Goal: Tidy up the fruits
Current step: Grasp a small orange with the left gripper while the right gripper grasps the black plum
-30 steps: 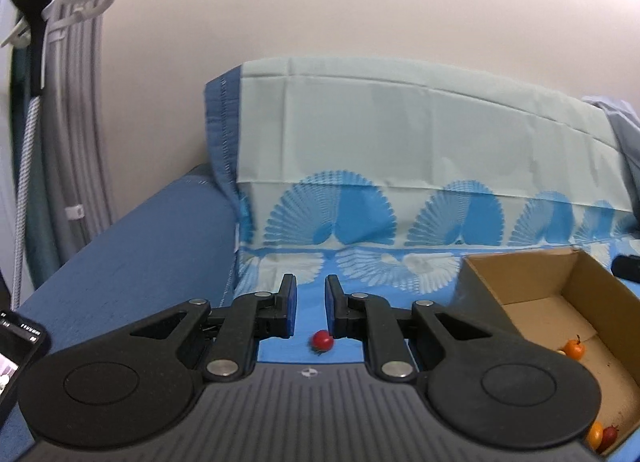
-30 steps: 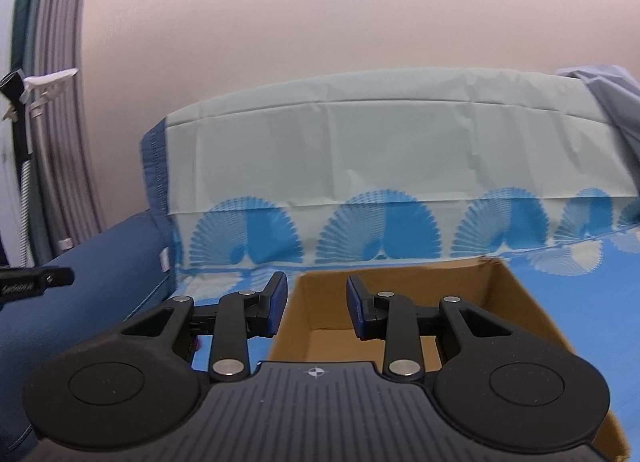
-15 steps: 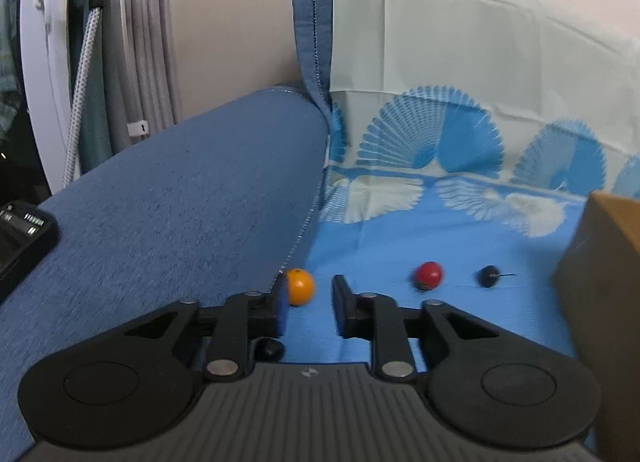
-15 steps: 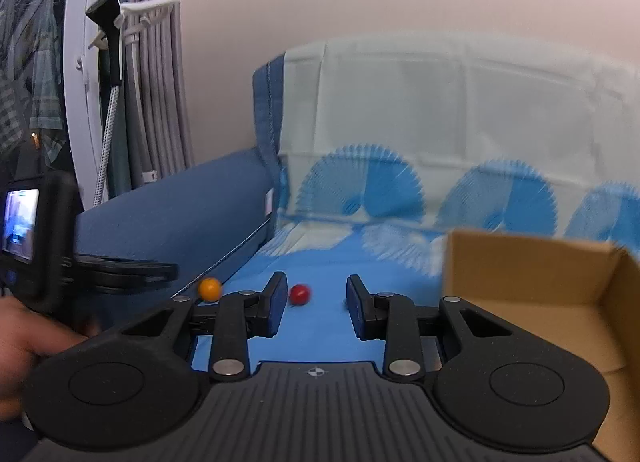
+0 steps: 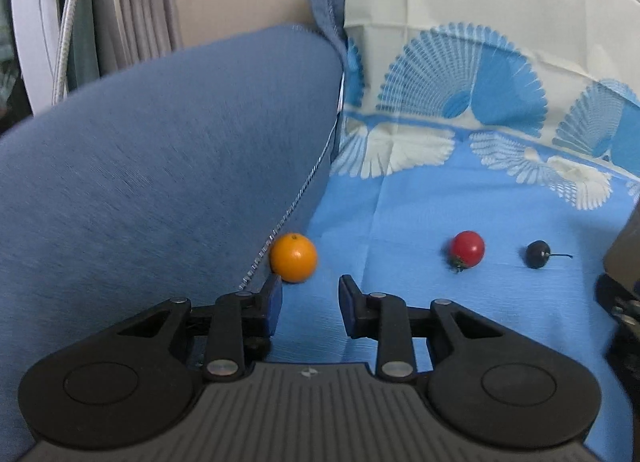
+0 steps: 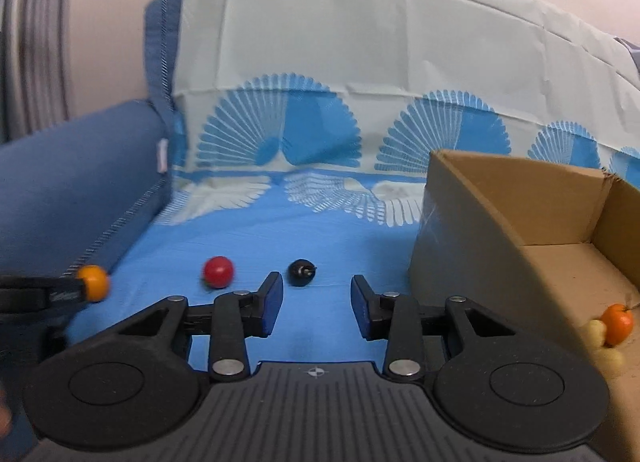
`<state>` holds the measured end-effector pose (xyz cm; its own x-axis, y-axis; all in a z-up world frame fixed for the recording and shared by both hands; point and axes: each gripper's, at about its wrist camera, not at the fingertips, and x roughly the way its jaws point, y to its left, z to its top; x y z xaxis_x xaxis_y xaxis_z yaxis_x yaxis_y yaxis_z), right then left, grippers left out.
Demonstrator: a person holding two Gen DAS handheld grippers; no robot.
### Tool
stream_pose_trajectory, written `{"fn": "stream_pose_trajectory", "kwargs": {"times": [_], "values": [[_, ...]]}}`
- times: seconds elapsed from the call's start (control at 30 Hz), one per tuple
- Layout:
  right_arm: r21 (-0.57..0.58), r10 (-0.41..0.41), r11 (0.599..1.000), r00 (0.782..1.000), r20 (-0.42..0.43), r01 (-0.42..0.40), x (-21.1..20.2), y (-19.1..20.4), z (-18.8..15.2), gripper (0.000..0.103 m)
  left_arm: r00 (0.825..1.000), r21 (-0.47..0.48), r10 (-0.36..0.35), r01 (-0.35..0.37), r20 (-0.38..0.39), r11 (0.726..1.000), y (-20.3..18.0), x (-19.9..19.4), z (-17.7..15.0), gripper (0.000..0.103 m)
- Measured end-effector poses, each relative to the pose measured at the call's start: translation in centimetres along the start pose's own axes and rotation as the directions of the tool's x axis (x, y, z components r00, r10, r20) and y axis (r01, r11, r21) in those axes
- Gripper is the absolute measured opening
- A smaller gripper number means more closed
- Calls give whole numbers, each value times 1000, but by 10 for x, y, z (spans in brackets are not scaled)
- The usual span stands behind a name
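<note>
A small orange fruit [image 5: 293, 257] lies on the blue cloth against the sofa arm, just beyond my open left gripper [image 5: 310, 288] and toward its left finger. A red cherry tomato [image 5: 467, 249] and a dark cherry with a stem [image 5: 537, 254] lie to the right. In the right wrist view the orange fruit [image 6: 93, 282], tomato [image 6: 218, 272] and dark cherry [image 6: 301, 272] lie in a row; my open, empty right gripper [image 6: 316, 288] is just short of the cherry. A cardboard box [image 6: 504, 198] at right holds an orange fruit [image 6: 617, 323] and pale ones.
The blue sofa arm [image 5: 160, 166] rises on the left. A patterned cloth [image 6: 320, 134] covers the seat and backrest. The left gripper's body [image 6: 28, 296] shows at the right wrist view's left edge. Curtain and a white ring [image 5: 28, 22] are at far left.
Both grippers have swung left and down, from facing the box and backrest to the loose fruits. The left gripper has come closer to the orange fruit and its jaws have widened.
</note>
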<state>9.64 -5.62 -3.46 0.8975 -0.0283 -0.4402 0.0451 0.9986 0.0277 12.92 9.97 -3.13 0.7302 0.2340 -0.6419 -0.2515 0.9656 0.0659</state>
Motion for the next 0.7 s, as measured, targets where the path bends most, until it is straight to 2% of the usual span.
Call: {"fn": "stream_pose_trajectory", "kwargs": {"times": [0.03, 0.07, 0.13, 0.2, 0.3, 0.43, 0.53, 0.67, 0.7], "values": [[7, -11, 1000, 1000, -1, 11, 21, 4, -1, 41, 1000, -10, 7, -8, -3, 1000, -1, 4, 1, 36], [15, -14, 1000, 1000, -2, 14, 30, 4, 1, 42, 1000, -22, 19, -19, -4, 1000, -1, 7, 3, 42], [34, -28, 999, 1000, 11, 28, 46, 4, 4, 53, 1000, -65, 18, -18, -6, 998, 1, 13, 6, 43], [43, -30, 999, 1000, -7, 30, 62, 4, 7, 59, 1000, -99, 22, -23, -18, 995, 0, 22, 8, 43], [57, -31, 998, 999, -30, 32, 80, 5, 5, 59, 998, -176, 30, -38, -48, 984, 1, 38, 11, 43], [13, -33, 999, 998, -49, 34, 100, 13, 2, 59, 992, -249, 82, -103, -95, 963, 0, 60, 11, 43], [30, -41, 999, 997, -71, 43, 113, 11, 5, 59, 991, -301, 97, -120, -90, 946, 3, 68, 13, 43], [42, -41, 998, 992, -122, 47, 127, 9, 7, 57, 988, -325, 116, -142, -99, 935, 4, 76, 16, 42], [52, -38, 998, 990, -134, 45, 129, 8, 4, 53, 987, -326, 122, -149, -101, 934, 3, 77, 16, 41]]}}
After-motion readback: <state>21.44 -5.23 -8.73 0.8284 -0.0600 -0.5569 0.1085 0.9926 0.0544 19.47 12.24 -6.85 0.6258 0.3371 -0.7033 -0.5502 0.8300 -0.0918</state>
